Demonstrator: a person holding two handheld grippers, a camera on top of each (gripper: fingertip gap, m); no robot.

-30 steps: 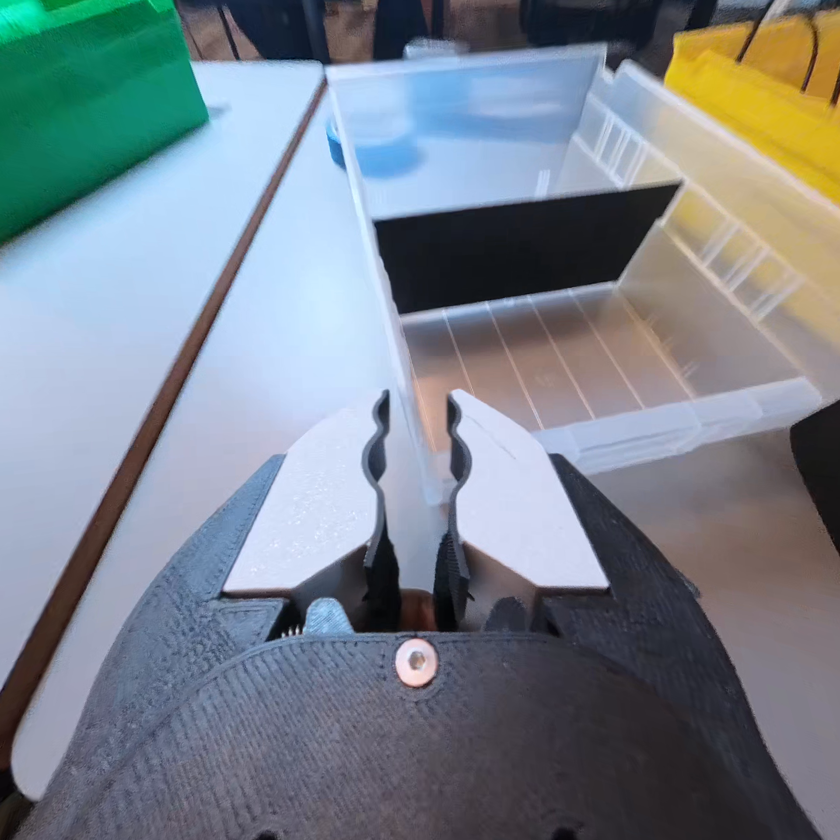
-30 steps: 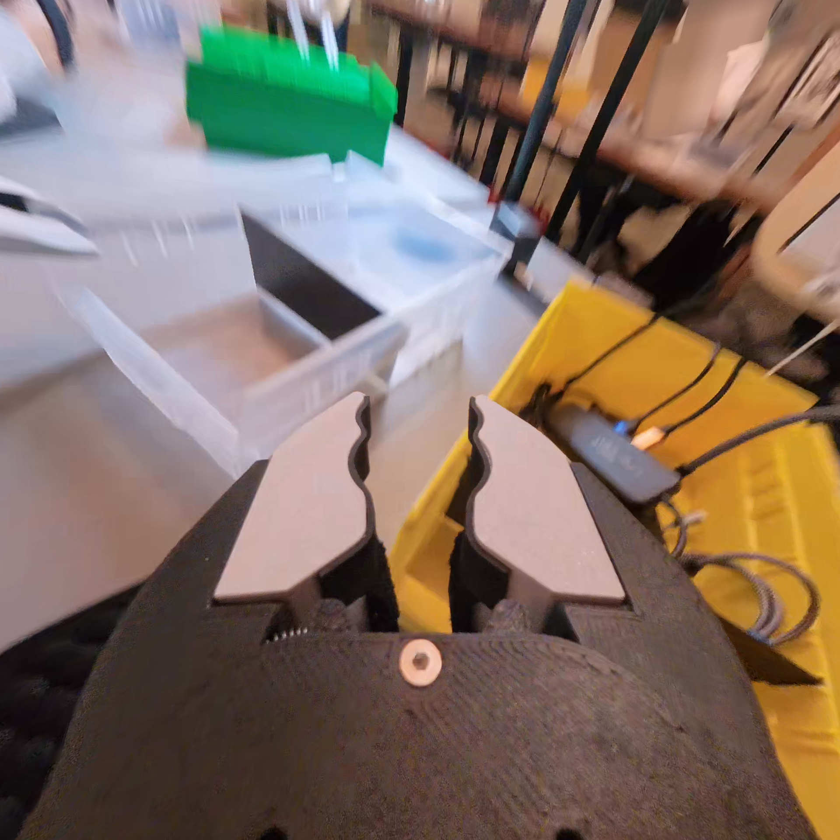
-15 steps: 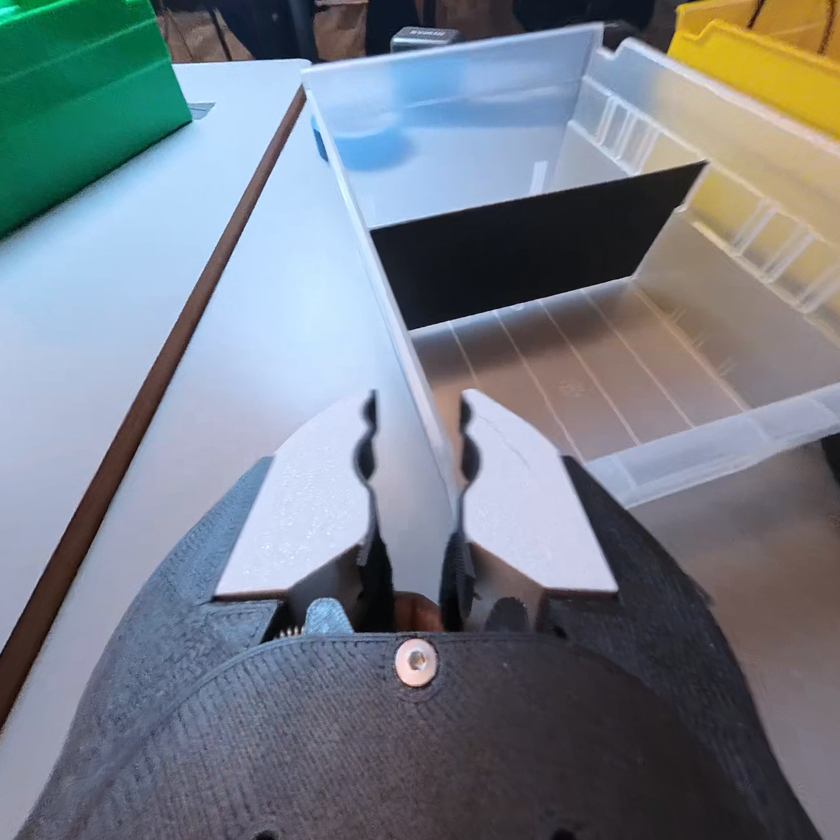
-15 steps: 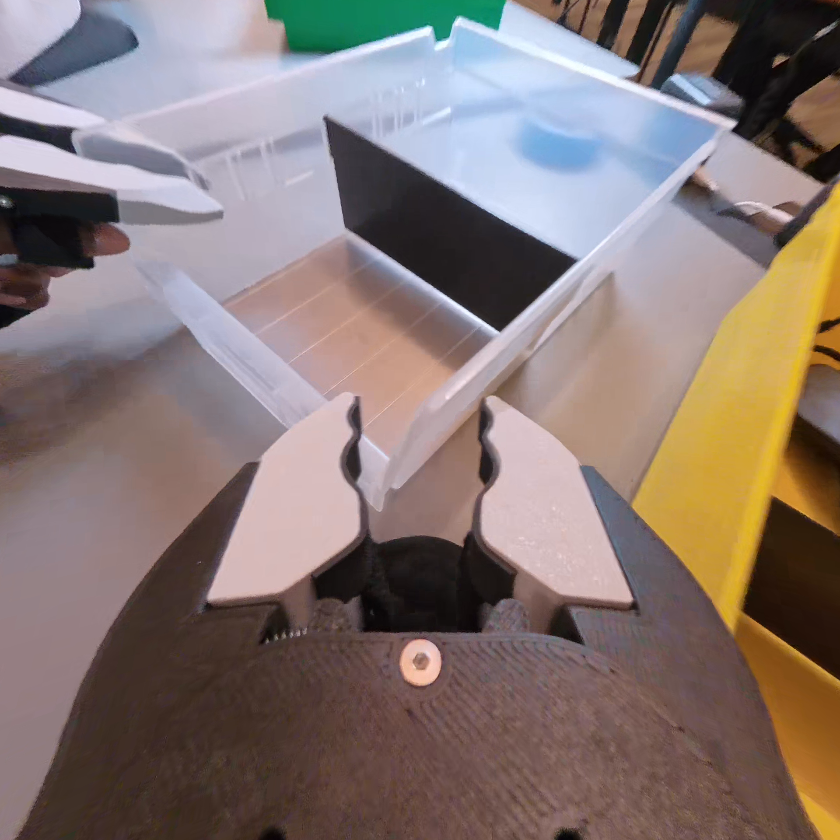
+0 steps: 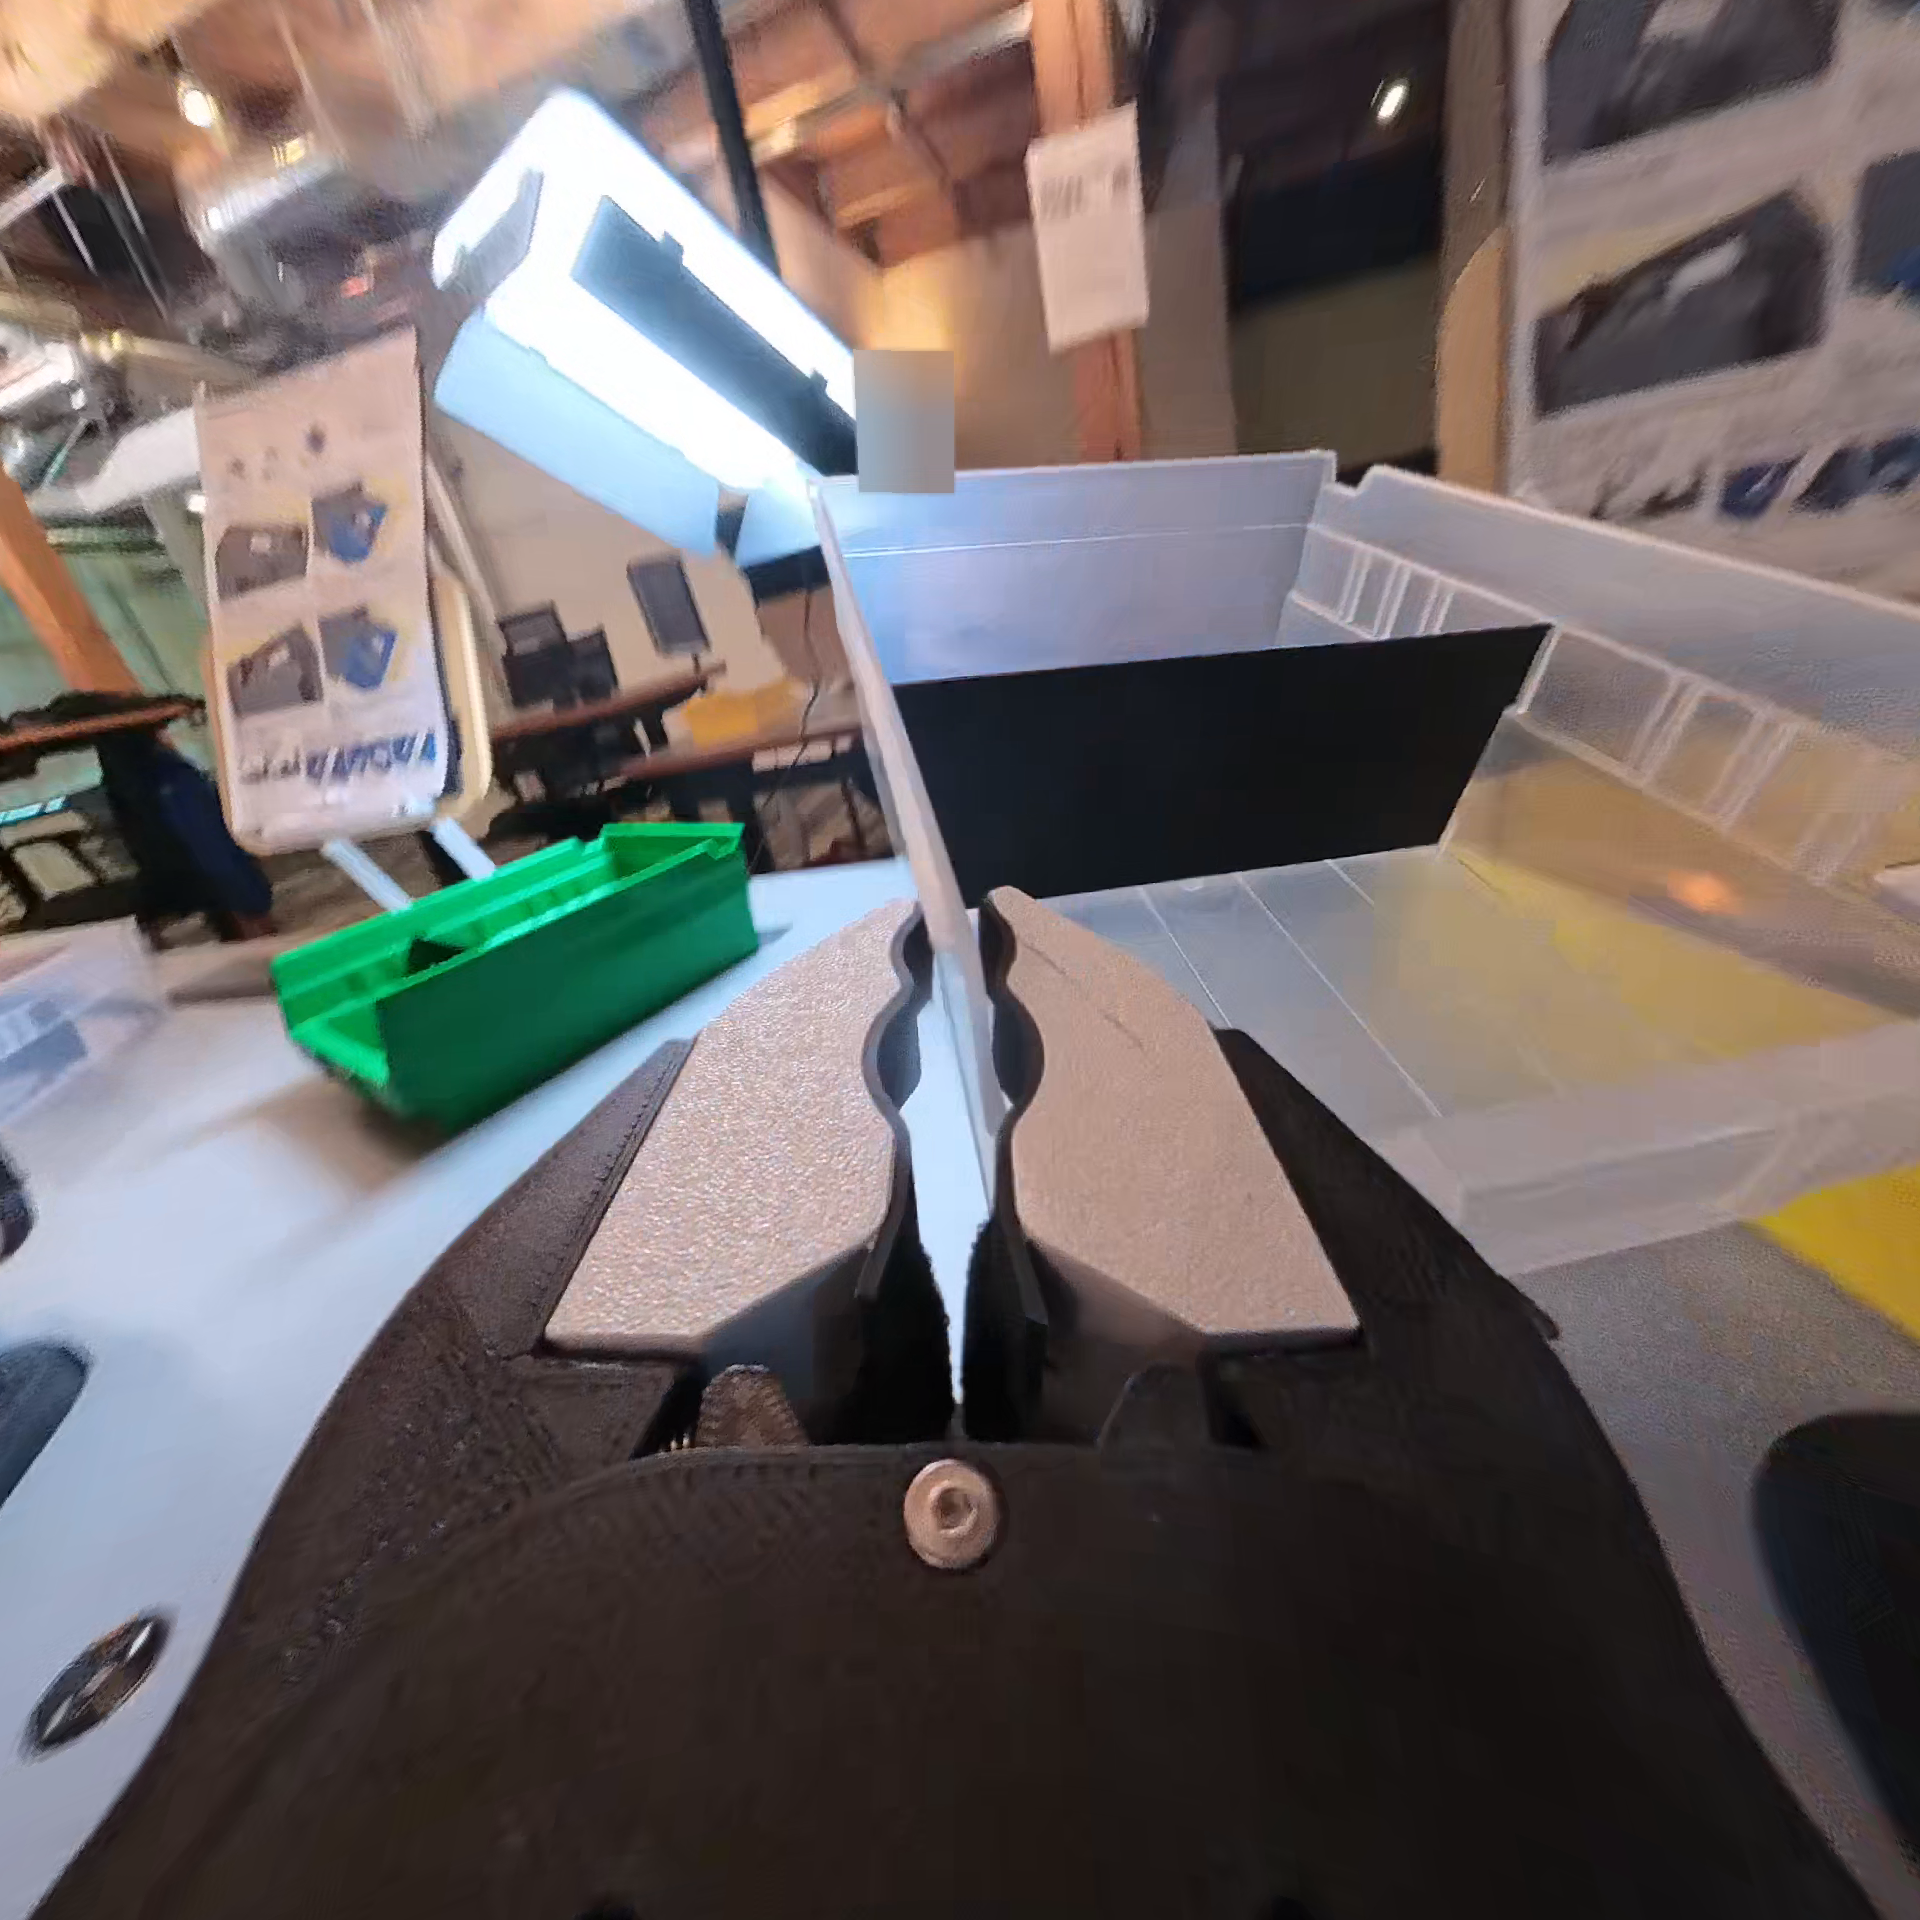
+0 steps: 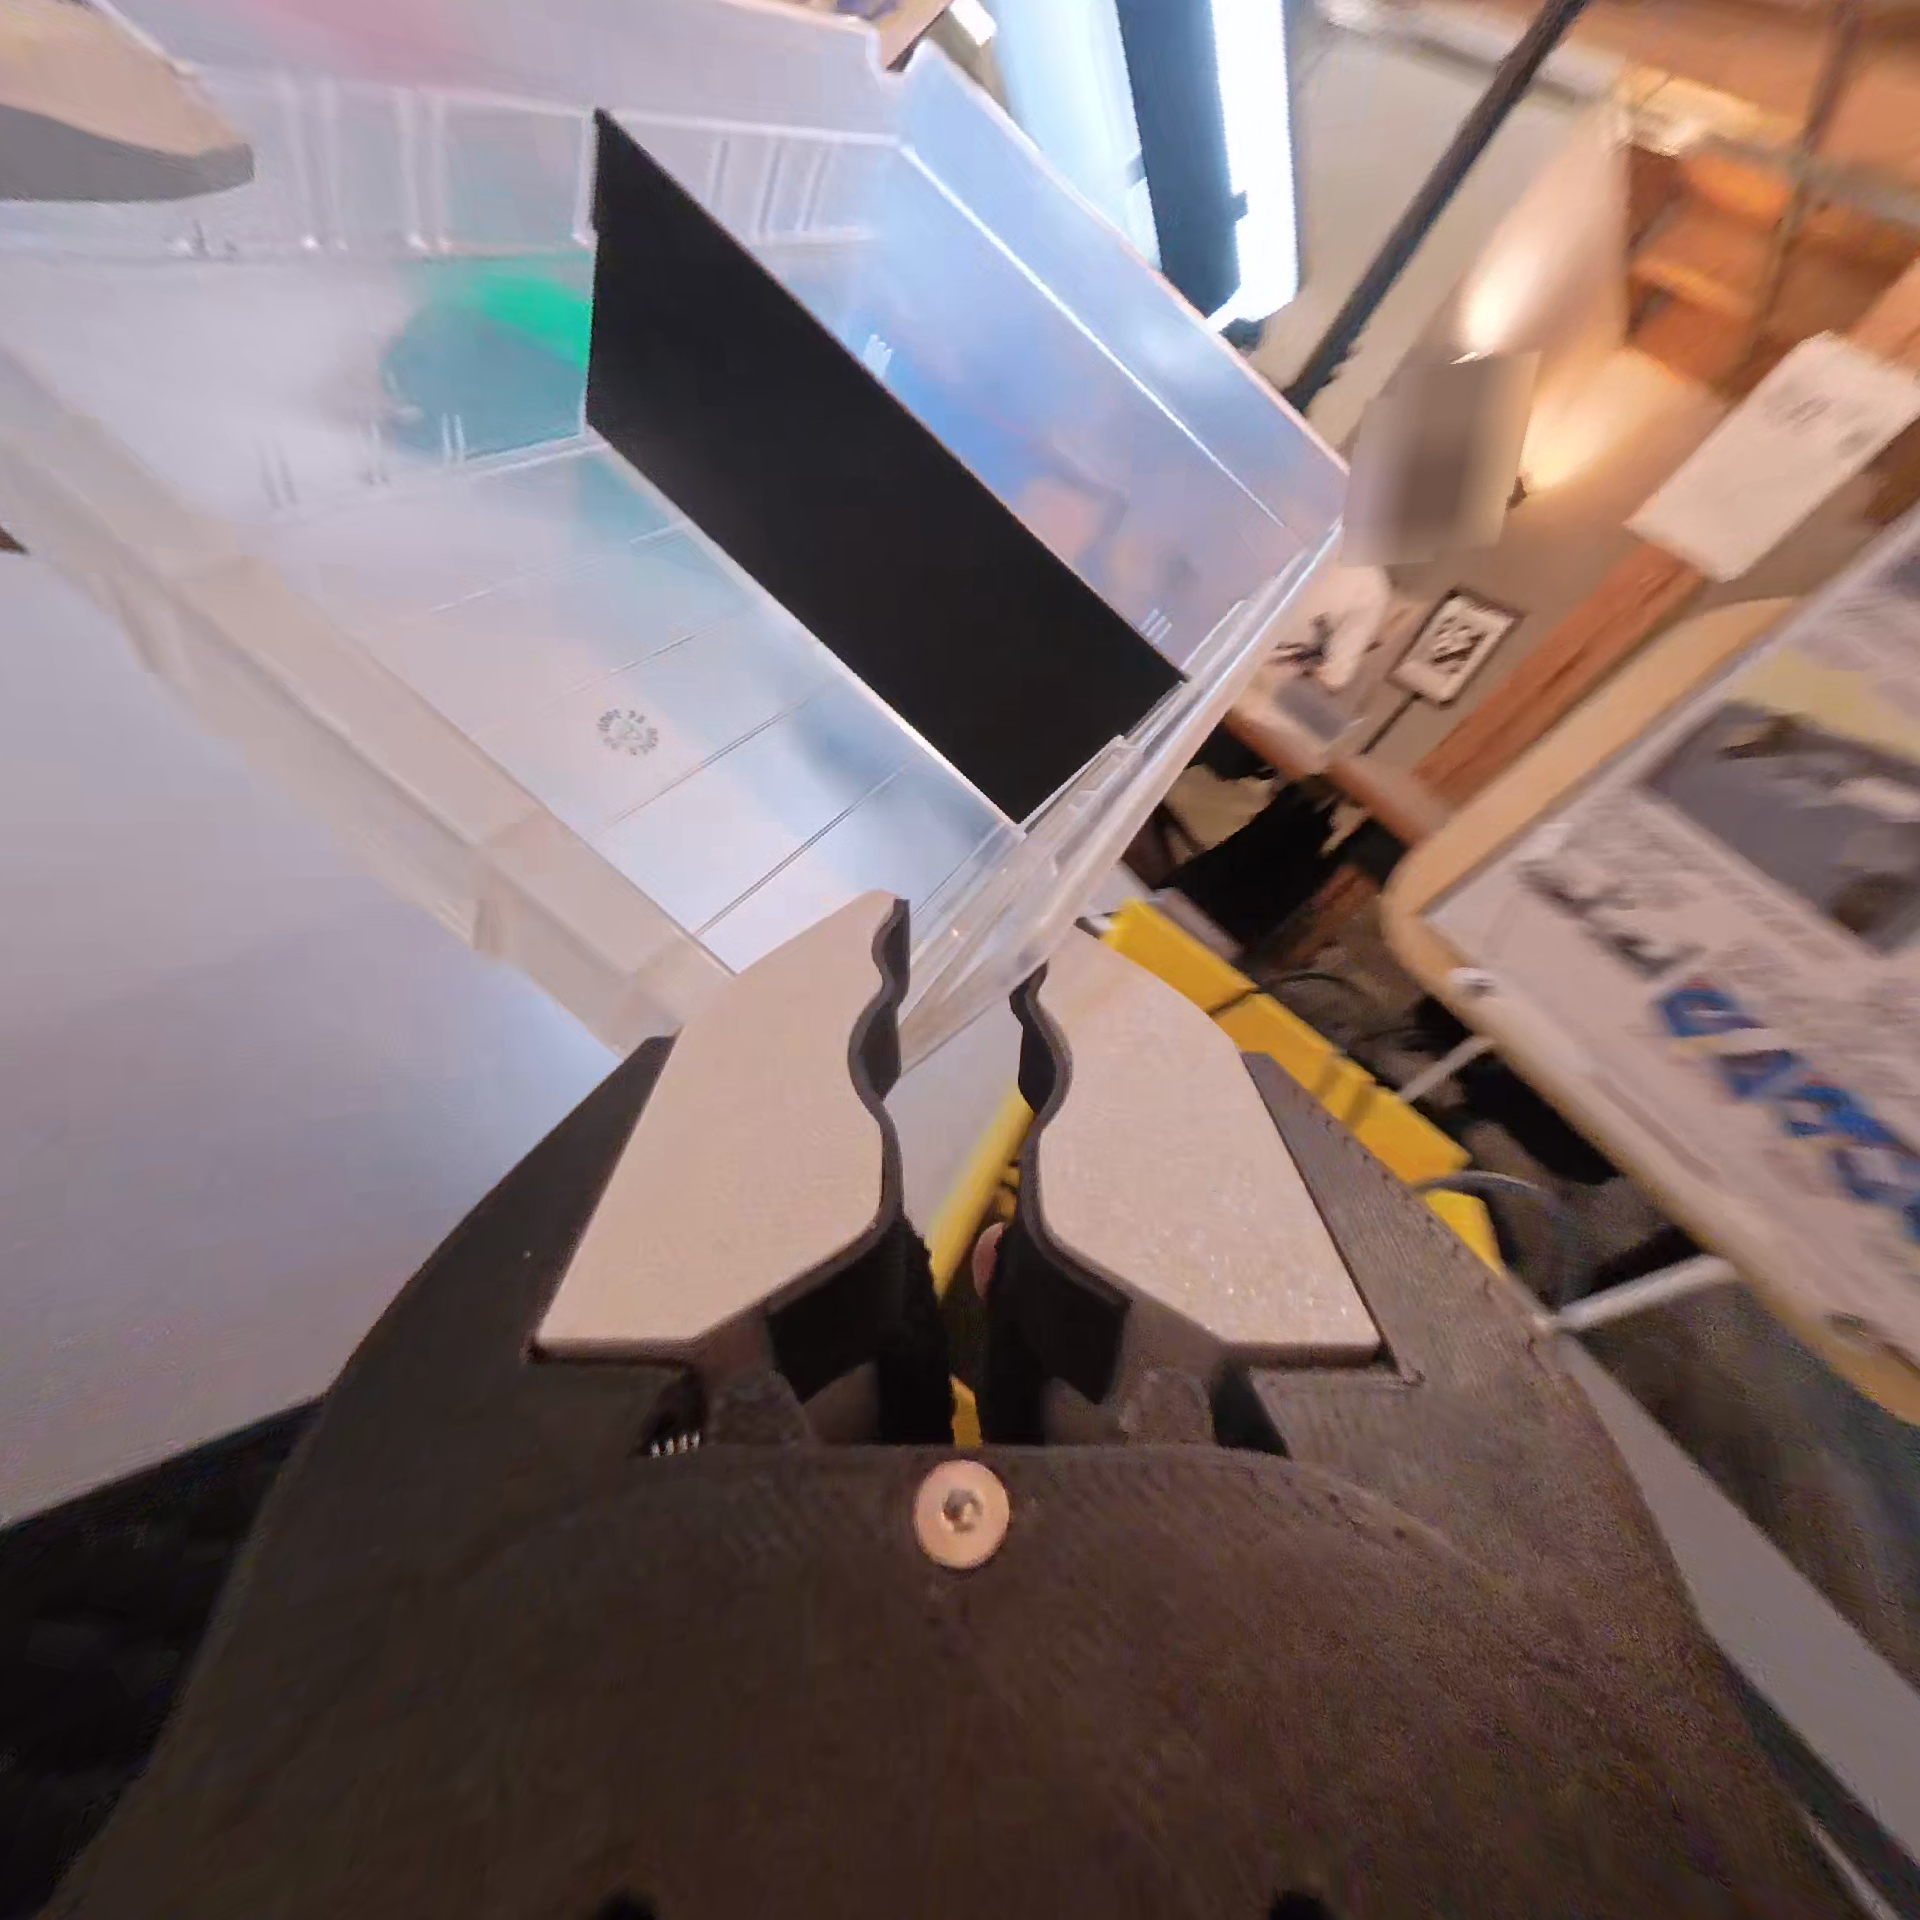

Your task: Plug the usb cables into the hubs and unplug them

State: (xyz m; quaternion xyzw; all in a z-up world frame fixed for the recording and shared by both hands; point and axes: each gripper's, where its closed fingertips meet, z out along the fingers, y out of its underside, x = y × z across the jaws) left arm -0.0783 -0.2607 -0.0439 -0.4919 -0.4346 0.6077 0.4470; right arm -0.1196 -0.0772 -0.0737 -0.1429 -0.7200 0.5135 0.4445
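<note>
You are in a big workshop room with wooden beams, posters on the walls and a bright lamp panel (image 5: 623,322) up high, and a pale bench (image 5: 187,1226) lies under your tools. Your left tongs (image 5: 948,935) are squeezed together on the left side wall of a clear plastic bin (image 5: 1621,1049). Your right tongs (image 6: 961,940) have their two fingers on either side of the right wall of the same bin, at its near corner, with a small gap there, so you cannot tell if they press on it. In the right view the bin looks tipped, and the far tip of the other tongs (image 6: 114,114) shows at the top left, blurred. A black divider (image 5: 1195,758) stands across the middle of the bin and cuts it into a near part and a far part; the near part holds nothing. A green bin (image 5: 520,987) sits on the bench, off to the left and farther away. A yellow bin (image 6: 1320,1070) sits low on the right, just behind your right tongs. Dark cables (image 6: 1496,1195) lie at its far right side, too blurred to see well. No hub can be made out.
</note>
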